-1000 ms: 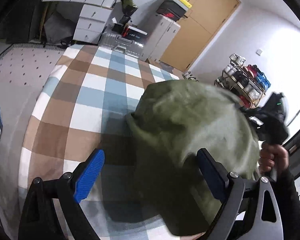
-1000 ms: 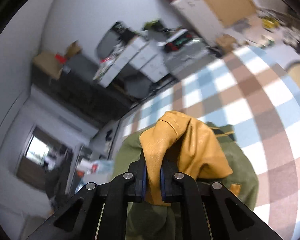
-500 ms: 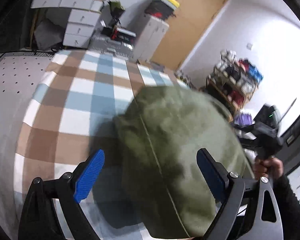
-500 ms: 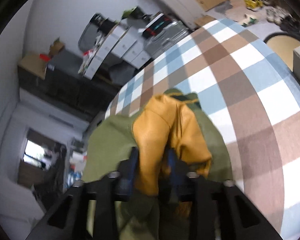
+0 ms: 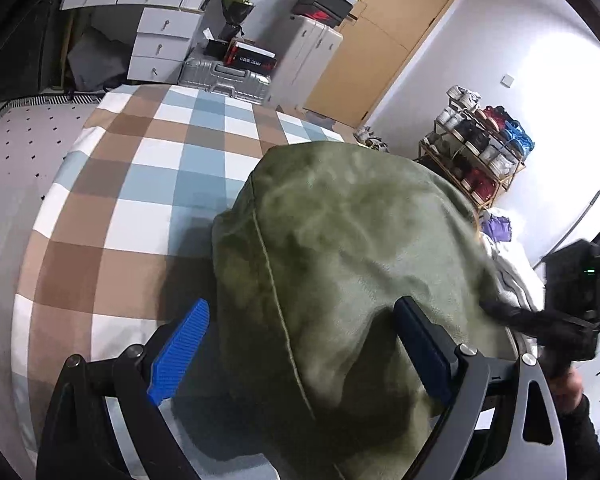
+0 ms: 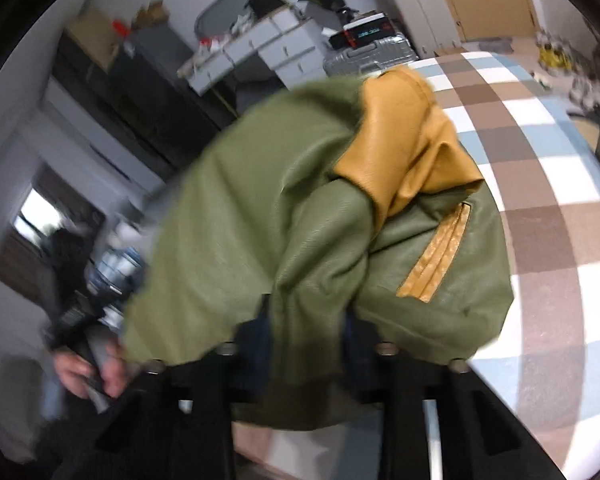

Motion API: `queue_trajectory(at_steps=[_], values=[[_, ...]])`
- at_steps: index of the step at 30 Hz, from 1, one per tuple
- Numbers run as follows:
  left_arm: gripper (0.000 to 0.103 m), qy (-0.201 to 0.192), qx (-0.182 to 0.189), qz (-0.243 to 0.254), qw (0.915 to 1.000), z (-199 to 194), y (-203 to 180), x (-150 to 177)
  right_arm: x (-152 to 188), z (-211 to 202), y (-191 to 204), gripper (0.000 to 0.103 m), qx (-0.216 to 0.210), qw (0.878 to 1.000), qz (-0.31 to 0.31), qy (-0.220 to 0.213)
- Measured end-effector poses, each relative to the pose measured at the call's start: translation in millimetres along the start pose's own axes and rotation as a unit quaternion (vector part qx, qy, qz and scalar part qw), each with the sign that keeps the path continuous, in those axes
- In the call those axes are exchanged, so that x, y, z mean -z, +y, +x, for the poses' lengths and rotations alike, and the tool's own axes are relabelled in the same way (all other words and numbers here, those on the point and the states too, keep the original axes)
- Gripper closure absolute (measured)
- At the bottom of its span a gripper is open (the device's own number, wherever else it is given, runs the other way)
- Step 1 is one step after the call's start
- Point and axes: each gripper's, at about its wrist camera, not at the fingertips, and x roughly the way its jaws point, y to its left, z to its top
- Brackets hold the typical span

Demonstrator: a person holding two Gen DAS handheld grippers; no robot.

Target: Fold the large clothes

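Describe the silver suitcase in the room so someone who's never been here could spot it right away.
Find the bed with the brown, blue and white checked cover. On the floor just past its far end, below the white chest of drawers, lies the silver suitcase. It is the only ribbed metallic case lying flat, with boxes stacked on top; the pale grey case beside it stands upright.
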Motion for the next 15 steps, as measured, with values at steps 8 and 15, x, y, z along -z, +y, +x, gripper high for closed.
queue_trajectory(at_steps=[8, 15], values=[[0.012, 0.004, -0.013, 0.018, 0.9998, 2, -6, 1, 35, -20, -60, 0.099, -0.028, 0.994, 0.105, -0.008], [0.012, -0.027, 0.004, 0.055, 0.9981, -13, -24, 1, 33, -36, -76, 0.099, 0.041, 0.994, 0.101, -0.005]])
